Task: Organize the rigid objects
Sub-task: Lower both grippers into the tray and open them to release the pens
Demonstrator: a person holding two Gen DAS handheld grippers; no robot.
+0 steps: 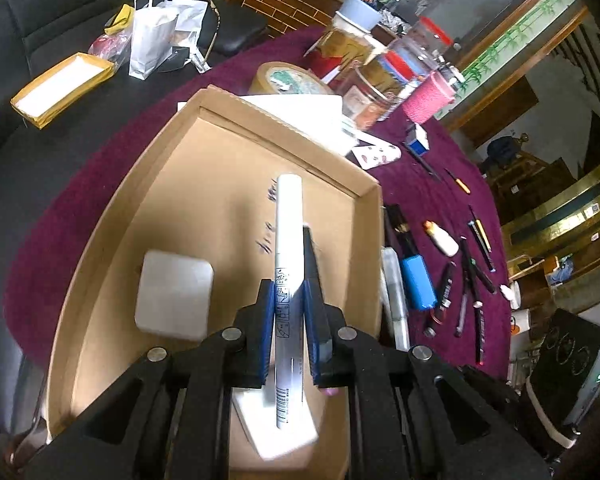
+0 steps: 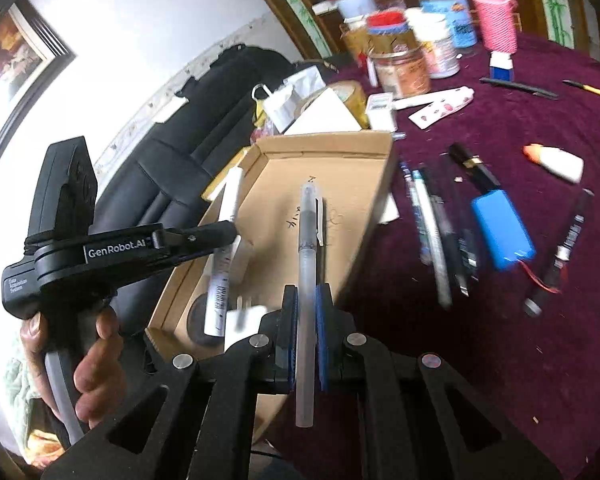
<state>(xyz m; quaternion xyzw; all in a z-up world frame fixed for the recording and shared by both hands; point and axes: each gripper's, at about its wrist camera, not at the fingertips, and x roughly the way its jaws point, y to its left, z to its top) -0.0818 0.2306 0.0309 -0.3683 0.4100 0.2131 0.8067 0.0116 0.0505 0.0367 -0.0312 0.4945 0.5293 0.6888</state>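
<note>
My left gripper (image 1: 288, 294) is shut on a white marker (image 1: 289, 216) that points forward over an open cardboard box (image 1: 366, 208). A white square block (image 1: 174, 294) and a flat white piece (image 1: 278, 428) lie inside the box. My right gripper (image 2: 307, 300) is shut on a translucent pen (image 2: 309, 240), held over the box's near right corner (image 2: 380, 184). The right wrist view also shows the left gripper (image 2: 224, 234), held by a hand (image 2: 96, 360), with the white marker (image 2: 220, 284) above the box's left side. A white plug (image 2: 244, 320) sits below it.
On the purple cloth right of the box lie several loose pens (image 1: 474, 276), a blue battery pack (image 2: 502, 232) and a white bottle with an orange cap (image 2: 556, 162). Jars, a pink cup (image 2: 494, 20) and a tape roll (image 1: 288, 80) crowd the far side. A black chair (image 1: 60, 8) stands left.
</note>
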